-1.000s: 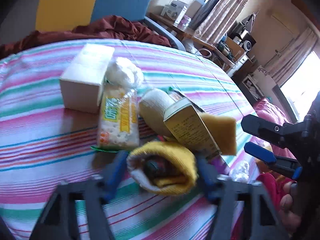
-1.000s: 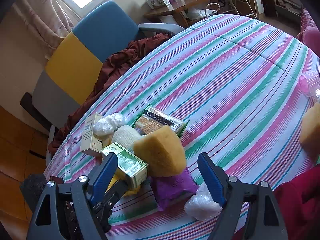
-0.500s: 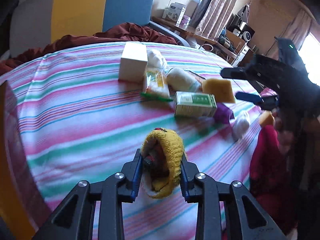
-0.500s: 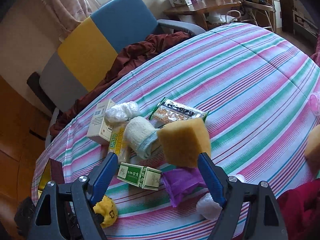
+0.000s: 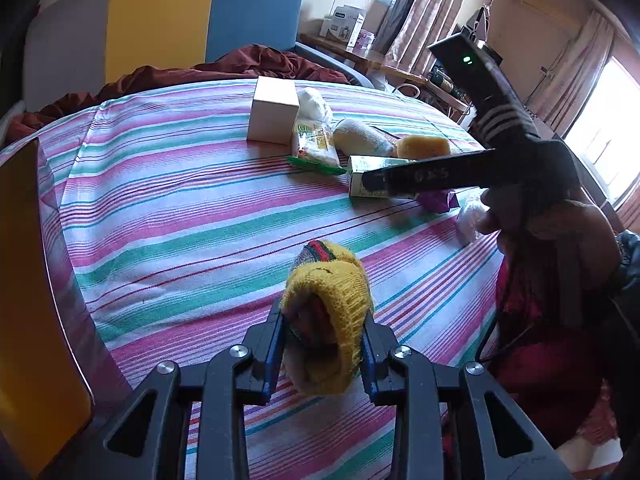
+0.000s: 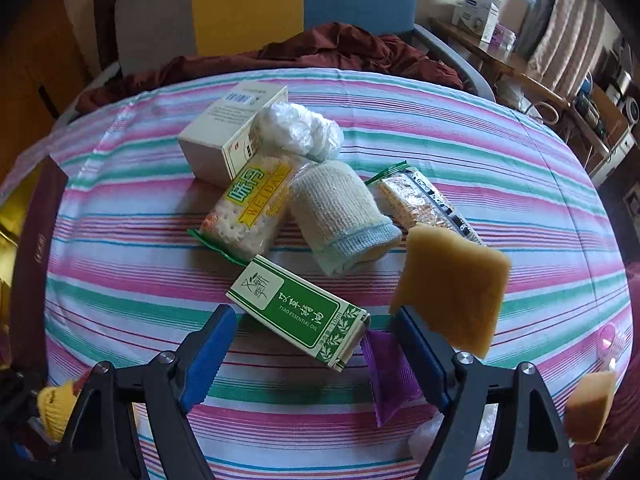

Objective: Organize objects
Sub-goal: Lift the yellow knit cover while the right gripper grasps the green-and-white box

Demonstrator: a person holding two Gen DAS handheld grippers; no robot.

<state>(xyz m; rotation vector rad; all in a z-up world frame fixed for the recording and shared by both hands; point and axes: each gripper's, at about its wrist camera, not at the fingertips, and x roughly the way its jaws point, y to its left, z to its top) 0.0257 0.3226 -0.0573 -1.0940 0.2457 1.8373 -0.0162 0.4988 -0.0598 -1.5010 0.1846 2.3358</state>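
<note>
My left gripper (image 5: 323, 316) is shut on a rolled yellow knit sock (image 5: 332, 300), held just above the striped tablecloth (image 5: 180, 208) and well back from the pile. The pile holds a white box (image 6: 228, 136), a snack packet (image 6: 248, 208), a cream sock roll (image 6: 340, 220), a tan sponge (image 6: 452, 284) and a green carton (image 6: 298, 316). Pointing steeply down, my right gripper (image 6: 312, 316) hangs open over the green carton, one finger on each side, neither touching it. A purple pouch (image 6: 388, 372) lies under its right finger.
A blue and yellow chair (image 5: 200, 12) with a maroon cloth (image 5: 248, 64) stands behind the table. A maroon and gold box (image 6: 36, 240) sits at the left edge. A cracker packet (image 6: 420, 204), a plastic wad (image 6: 298, 128) and a second sponge (image 6: 592, 404) lie around.
My left gripper closed on the yellow sock and drew it back from the pile toward the near left. My right gripper rolled and swung in over the green carton.
</note>
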